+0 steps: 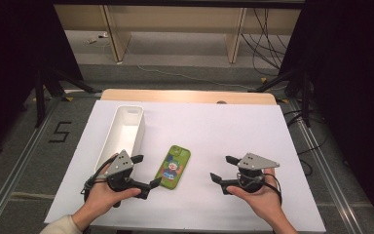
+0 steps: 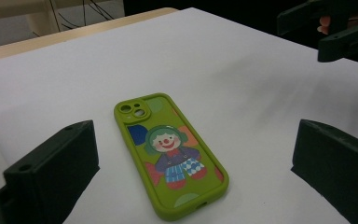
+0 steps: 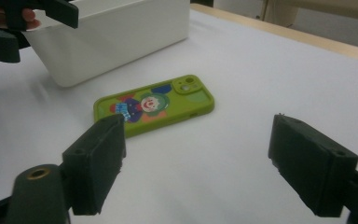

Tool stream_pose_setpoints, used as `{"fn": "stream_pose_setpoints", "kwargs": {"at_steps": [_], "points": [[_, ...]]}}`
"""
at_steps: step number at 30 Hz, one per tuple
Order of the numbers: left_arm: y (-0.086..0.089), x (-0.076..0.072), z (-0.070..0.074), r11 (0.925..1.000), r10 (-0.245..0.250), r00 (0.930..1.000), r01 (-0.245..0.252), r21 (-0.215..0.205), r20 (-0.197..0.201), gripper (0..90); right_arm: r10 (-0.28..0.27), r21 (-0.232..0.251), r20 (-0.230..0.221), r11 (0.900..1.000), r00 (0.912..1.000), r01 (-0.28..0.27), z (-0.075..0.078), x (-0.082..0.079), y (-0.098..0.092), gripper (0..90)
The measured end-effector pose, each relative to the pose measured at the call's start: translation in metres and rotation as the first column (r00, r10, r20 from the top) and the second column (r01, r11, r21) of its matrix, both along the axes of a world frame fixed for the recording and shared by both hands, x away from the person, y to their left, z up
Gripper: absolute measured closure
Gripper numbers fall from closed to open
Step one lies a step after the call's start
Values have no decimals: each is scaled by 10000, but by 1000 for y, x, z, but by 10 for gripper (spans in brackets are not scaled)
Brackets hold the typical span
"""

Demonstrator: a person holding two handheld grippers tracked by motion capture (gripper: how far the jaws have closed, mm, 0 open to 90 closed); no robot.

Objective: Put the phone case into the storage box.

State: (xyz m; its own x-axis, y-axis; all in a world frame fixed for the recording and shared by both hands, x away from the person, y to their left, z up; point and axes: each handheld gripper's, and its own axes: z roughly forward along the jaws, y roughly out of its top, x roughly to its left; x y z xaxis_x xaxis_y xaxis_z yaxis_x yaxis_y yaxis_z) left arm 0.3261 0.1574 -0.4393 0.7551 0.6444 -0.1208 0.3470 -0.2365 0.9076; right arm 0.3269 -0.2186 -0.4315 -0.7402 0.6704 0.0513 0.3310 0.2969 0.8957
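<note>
High view: one phone (image 1: 173, 166), one bin (image 1: 124, 127) and two grippers are seen; left gripper (image 1: 144, 171) and right gripper (image 1: 224, 169) are spread wide, nothing grasped

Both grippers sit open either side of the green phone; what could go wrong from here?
The green clown-print phone case lies flat on the white table cover, so jaws may slide off its low rounded edge. The left gripper sits close to the white rectangular bin and could knock it. If the right gripper also closes in, the two might collide.

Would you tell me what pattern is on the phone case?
A cartoon clown on lime green, clearest in the left gripper view: phone case.
</note>
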Motion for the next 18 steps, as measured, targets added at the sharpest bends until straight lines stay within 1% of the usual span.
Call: {"fn": "stream_pose_setpoints", "kwargs": {"at_steps": [2, 9, 11, 15, 17, 18], "points": [[0, 0, 0, 10000, -13, 10000, 13, -9, -21, 0, -61, 78, 84, 10000, 9999, 61, 1, -4, -6, 172], [-2, 0, 2, 10000, -56, 10000, 56, -20, 48, 0, -335, 80, 340, 9994, 9989, 332, 1, -13, -23, 159], [-4, 0, 5, 10000, -63, 10000, 63, -67, 62, 0, -401, 76, 367, 9992, 9985, 398, 1, -13, -25, 159], [-11, 3, 11, 10000, -67, 9999, 67, -29, 142, 0, -598, 126, 429, 9982, 9973, 593, 1, -12, -28, 159], [-16, 5, 13, 9999, -103, 9999, 103, 60, 92, 0, -622, 101, 458, 9980, 9970, 618, 1, -11, -28, 158], [-18, 7, 14, 9996, -138, 9999, 136, 244, 73, 0, -626, 98, 461, 9980, 9970, 622, 1, -12, -28, 157]]}}
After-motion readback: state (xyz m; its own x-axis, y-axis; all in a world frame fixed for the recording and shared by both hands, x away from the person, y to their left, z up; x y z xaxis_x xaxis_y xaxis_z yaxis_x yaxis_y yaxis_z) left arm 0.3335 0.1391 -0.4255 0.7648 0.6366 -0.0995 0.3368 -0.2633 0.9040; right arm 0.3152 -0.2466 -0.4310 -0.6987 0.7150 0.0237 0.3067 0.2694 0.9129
